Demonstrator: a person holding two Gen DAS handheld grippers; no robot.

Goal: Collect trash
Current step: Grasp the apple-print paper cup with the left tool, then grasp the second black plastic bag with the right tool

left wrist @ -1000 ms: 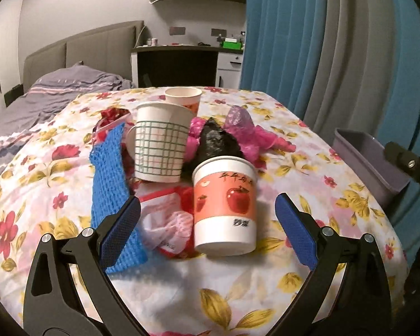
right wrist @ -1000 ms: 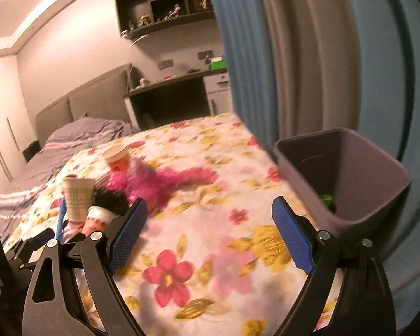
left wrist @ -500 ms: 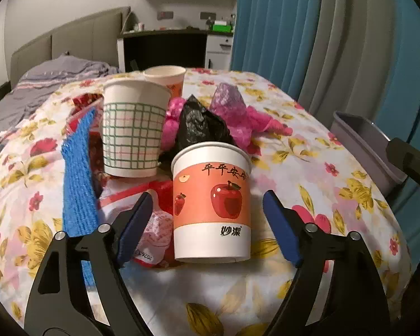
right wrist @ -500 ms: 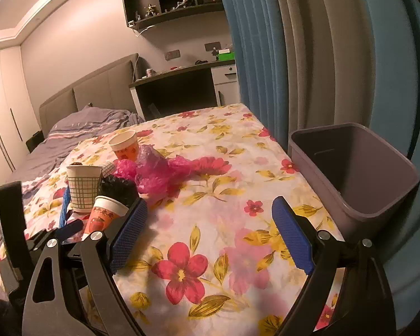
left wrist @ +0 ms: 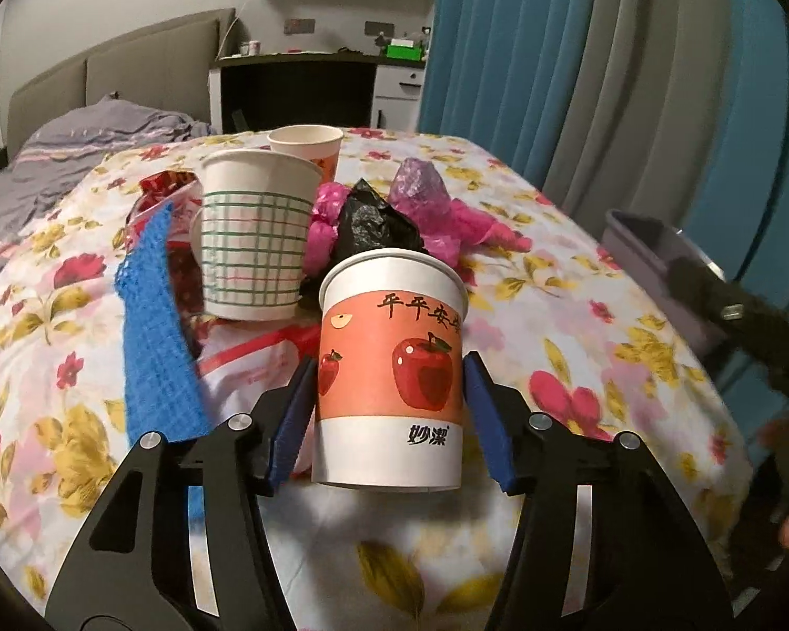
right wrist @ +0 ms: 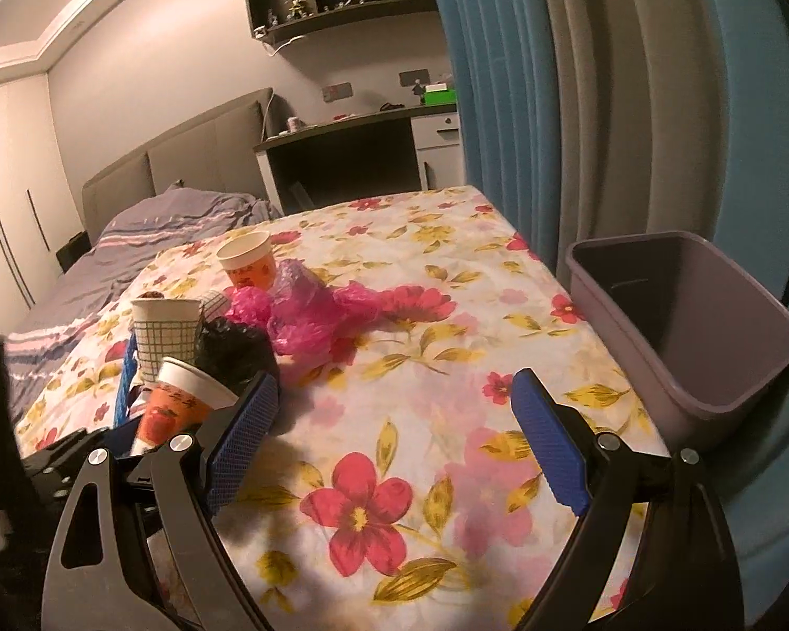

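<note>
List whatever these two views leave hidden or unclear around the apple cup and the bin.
- Apple cup: inside unseen in the left view; its rim hides it.
- Left gripper: pads flank the cup; contact cannot be told.
- Bin: floor hidden by its near wall in the right view; in the left view blurred and partly covered by a dark bar.
- Red wrapper: mostly covered by cups and the blue cloth.
</note>
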